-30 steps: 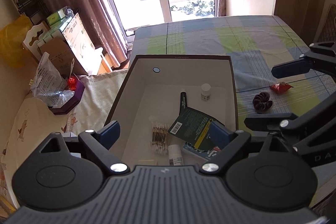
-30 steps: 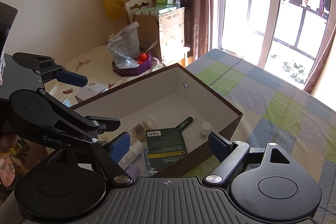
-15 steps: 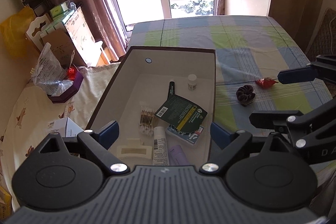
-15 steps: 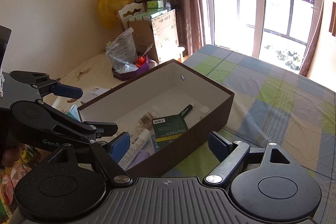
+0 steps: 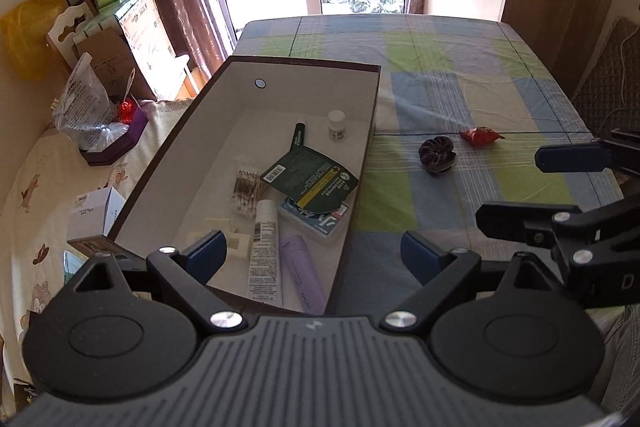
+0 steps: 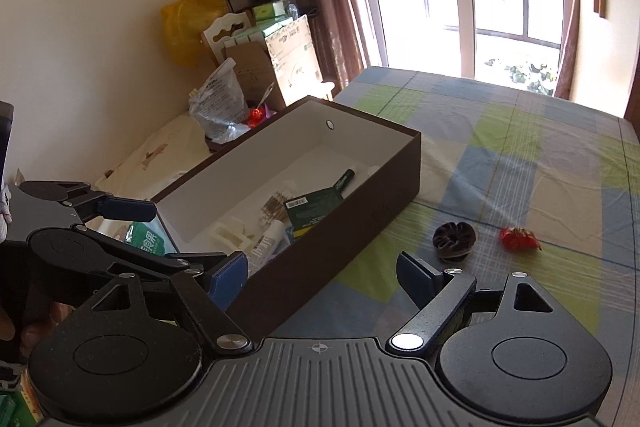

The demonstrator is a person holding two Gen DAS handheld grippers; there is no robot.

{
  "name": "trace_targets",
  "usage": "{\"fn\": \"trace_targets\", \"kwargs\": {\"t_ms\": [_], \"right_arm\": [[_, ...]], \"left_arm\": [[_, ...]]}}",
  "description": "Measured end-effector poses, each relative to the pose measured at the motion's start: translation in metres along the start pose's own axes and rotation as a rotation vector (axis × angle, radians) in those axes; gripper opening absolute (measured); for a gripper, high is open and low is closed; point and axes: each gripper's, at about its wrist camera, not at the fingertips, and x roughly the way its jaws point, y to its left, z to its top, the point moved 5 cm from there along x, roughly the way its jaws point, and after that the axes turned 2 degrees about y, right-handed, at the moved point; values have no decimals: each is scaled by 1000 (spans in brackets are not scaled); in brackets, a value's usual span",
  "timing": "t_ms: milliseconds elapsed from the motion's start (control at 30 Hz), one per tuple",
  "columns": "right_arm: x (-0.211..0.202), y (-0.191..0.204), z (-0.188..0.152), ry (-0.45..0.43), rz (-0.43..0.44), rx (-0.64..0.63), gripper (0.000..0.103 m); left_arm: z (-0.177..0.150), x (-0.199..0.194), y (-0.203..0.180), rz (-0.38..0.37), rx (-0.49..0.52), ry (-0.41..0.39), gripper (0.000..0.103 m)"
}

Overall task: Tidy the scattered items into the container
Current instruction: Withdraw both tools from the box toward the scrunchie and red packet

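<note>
Both grippers have pulled back and up over the last second, so the whole box now shows.

Left wrist view: the left gripper [image 5: 314, 251] hangs over the near end of the box [image 5: 374, 99], jaws apart and empty. Inside are a green packet [image 5: 310, 179], cotton swabs [image 5: 246, 189], a white tube [image 5: 264, 251] and more. A dark scrunchie [image 5: 437, 155] and a red wrapper [image 5: 481, 136] lie on the bed [image 5: 460, 67], just right of the box.

Right wrist view: the right gripper [image 6: 322, 273] has jaws apart and empty too, with the scrunchie [image 6: 455, 235] just ahead. My guess: those two are left, so next comes reaching down for the scrunchie.
</note>
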Motion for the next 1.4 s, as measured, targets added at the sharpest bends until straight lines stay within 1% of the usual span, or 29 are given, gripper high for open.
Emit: {"fn": "trace_targets", "kwargs": {"t_ms": [267, 567, 800, 967, 1167, 1400], "right_arm": [[-16, -43, -19, -3, -81, 79, 87], [-25, -109, -47, 15, -196, 181, 87], [-11, -154, -69, 35, -290, 200, 87], [4, -184, -82, 25, -320, 239, 87], [21, -220, -90, 34, -340, 321, 87], [41, -257, -85, 52, -382, 348, 87]], "left_arm": [[0, 6, -30, -33, 19, 5, 92], [4, 31, -81, -81, 94, 25, 92], [8, 61, -119, -148, 164, 12, 92], [13, 90, -137, -162, 196, 10, 92], [25, 130, -145, -149, 155, 24, 91], [33, 172, -151, -125, 92, 56, 89]]}}
